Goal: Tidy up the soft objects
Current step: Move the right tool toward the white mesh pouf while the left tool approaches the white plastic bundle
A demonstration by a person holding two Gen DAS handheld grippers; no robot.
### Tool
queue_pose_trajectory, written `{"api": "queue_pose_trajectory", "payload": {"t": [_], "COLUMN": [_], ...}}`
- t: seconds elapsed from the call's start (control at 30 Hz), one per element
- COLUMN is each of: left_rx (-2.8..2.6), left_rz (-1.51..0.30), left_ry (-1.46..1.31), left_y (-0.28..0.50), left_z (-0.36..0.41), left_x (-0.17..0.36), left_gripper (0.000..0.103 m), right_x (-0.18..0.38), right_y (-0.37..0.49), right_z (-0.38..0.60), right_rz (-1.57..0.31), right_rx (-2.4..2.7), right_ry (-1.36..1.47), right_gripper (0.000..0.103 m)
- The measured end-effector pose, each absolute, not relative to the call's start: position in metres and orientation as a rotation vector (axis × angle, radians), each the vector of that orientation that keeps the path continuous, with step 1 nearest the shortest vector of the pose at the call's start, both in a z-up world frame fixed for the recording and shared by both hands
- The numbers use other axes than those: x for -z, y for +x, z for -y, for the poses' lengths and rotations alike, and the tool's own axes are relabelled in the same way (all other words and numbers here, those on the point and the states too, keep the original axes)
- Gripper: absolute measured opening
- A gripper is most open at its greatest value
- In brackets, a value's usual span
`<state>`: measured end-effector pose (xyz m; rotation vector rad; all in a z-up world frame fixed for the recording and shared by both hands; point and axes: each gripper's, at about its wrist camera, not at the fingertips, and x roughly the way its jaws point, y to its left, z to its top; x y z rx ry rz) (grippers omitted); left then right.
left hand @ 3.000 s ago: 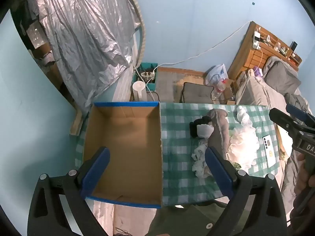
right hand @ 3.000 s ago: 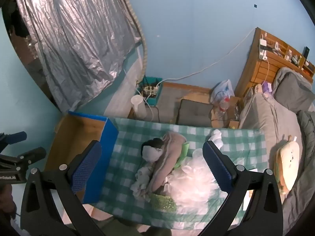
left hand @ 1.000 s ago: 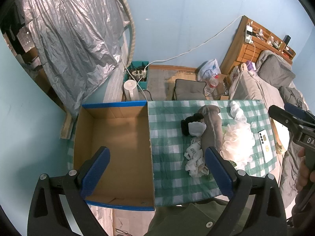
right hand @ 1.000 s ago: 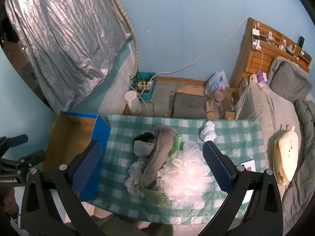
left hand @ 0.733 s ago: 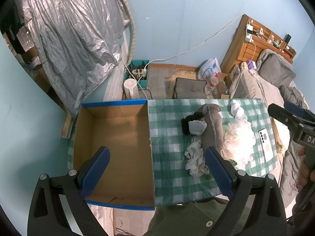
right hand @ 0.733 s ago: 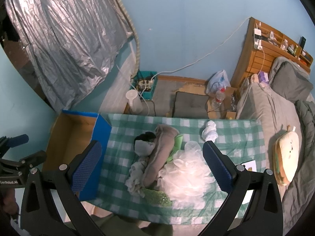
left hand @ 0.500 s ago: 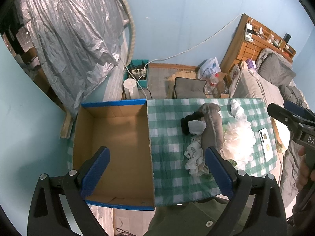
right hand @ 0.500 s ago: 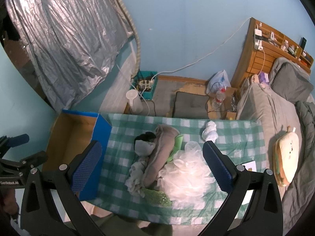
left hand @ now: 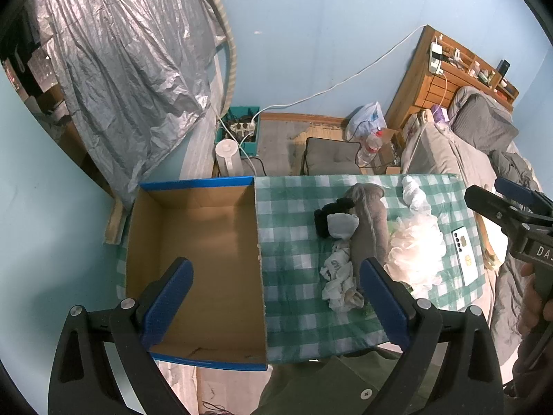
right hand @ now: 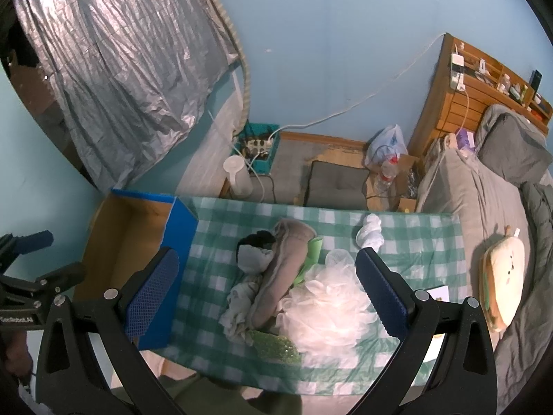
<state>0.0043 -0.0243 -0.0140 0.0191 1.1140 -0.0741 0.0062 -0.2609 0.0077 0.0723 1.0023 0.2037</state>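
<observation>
Both the left gripper [left hand: 274, 299] and right gripper [right hand: 266, 292] hovered with jaws apart above the counter [left hand: 293, 325], box [left hand: 193, 242] and white pouf [right hand: 325, 307].

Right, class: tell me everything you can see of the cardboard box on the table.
The cardboard box is open-topped and rectangular, with plain brown inner walls and floor, blue outer sides and a blue rim. Nothing shows inside it. It stands upright at the left end of the table, on the green checked cloth, apart from the pile of soft things. The open left gripper hovers above it without touching.
</observation>
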Motion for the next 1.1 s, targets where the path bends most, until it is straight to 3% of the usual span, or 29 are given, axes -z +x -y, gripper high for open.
{"api": "queue_pose_trajectory", "payload": {"t": [0.67,1.1], "left_rx": [0.079,0.097], "left_rz": [-1.134,-1.235], "left_ry": [0.006,0.053], "left_y": [0.004,0.021], "left_z": [0.033,0.051], "left_x": [0.020,0.067], "left_gripper": [0.098,0.098], "right_x": [-0.002,0.030], "right_y": [0.006,0.014], "right_z": [0.265,0.308], "right_rz": [-1.017,-1.105], "right_rx": [-0.200,-0.168], "right_ry": [0.075,0.088], "right_gripper": [0.101,0.101]}}
